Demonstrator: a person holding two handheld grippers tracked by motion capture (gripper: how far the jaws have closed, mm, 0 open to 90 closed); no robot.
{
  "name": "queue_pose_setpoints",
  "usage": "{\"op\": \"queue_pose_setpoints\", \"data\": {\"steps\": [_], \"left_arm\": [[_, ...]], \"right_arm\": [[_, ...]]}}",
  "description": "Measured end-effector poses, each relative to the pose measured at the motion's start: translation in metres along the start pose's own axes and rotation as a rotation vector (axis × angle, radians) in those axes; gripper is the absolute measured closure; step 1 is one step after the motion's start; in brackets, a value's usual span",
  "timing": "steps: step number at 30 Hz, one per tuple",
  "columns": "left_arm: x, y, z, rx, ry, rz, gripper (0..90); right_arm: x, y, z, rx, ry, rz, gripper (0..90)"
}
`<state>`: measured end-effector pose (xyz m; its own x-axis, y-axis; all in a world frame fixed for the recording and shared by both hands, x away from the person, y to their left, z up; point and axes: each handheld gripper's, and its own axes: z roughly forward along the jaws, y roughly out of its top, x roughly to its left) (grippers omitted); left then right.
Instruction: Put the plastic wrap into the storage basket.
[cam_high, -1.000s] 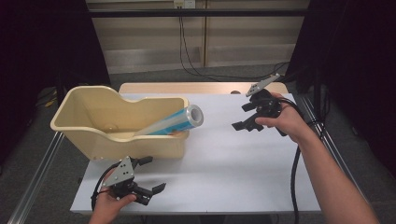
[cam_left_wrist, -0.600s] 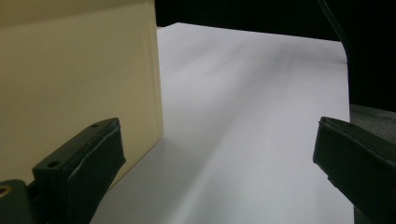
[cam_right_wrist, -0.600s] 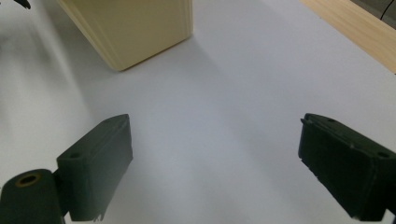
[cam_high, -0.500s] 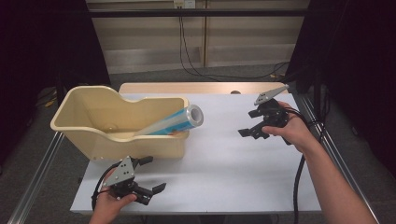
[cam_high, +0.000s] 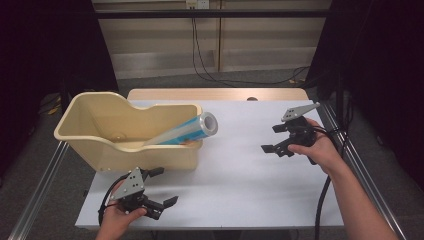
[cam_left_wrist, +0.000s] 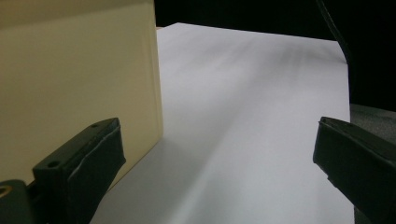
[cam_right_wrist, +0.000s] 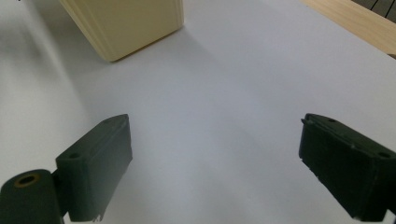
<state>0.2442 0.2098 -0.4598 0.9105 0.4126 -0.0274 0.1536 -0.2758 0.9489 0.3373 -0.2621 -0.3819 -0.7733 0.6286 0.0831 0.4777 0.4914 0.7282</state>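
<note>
- Foil roll (cam_high: 187, 132) lies slanted in the cream tub (cam_high: 90, 145), its shiny end poking over the rim, well to the left of the right claw (cam_high: 276, 140).
- Right claw has sunk and drawn back toward the person since a second ago; jaws gape, nothing between them.
- Left claw (cam_high: 159, 187) hovers just in front of the tub, jaws wide, empty.
- White desk (cam_high: 240, 170) lies bare under both.
- Judgement: roll is stowed, hands retiring.

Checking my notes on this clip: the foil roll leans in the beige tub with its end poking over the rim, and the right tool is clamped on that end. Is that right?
Not quite. The foil roll does lean in the beige tub, its end over the rim, but the right tool is open and empty, apart from the roll above the white table, as the high view shows.
</note>
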Motion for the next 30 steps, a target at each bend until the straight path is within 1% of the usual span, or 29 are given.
{"op": "queue_pose_setpoints", "data": {"steps": [6,8,10,15,17,23,28,30], "left_arm": [[0.000,0.000,0.000,0.000,0.000,0.005,1.8],[0.000,0.001,0.000,0.000,0.000,0.005,1.8],[0.000,0.001,0.000,0.000,0.001,0.005,1.8],[0.001,0.000,-0.001,0.002,0.006,0.010,1.8],[0.001,0.000,-0.001,-0.003,0.009,0.005,1.8],[0.000,0.001,-0.001,-0.005,0.007,0.004,1.8],[0.001,0.001,-0.001,0.000,0.011,0.010,1.8],[0.001,0.001,-0.001,-0.005,0.008,0.004,1.8]], "right_arm": [[0.000,-0.014,-0.003,-0.033,-0.009,0.016,9.2],[0.001,-0.018,-0.005,-0.039,-0.016,0.012,9.0],[0.002,-0.022,-0.006,-0.058,-0.014,0.014,9.0],[0.002,-0.032,-0.009,-0.063,-0.025,0.023,7.8],[0.002,-0.036,-0.011,-0.084,-0.031,0.028,8.3],[0.003,-0.048,-0.016,-0.104,-0.043,0.042,7.8],[0.007,-0.056,-0.020,-0.130,-0.066,0.031,8.0],[0.009,-0.059,-0.020,-0.134,-0.074,0.024,7.7]]}}
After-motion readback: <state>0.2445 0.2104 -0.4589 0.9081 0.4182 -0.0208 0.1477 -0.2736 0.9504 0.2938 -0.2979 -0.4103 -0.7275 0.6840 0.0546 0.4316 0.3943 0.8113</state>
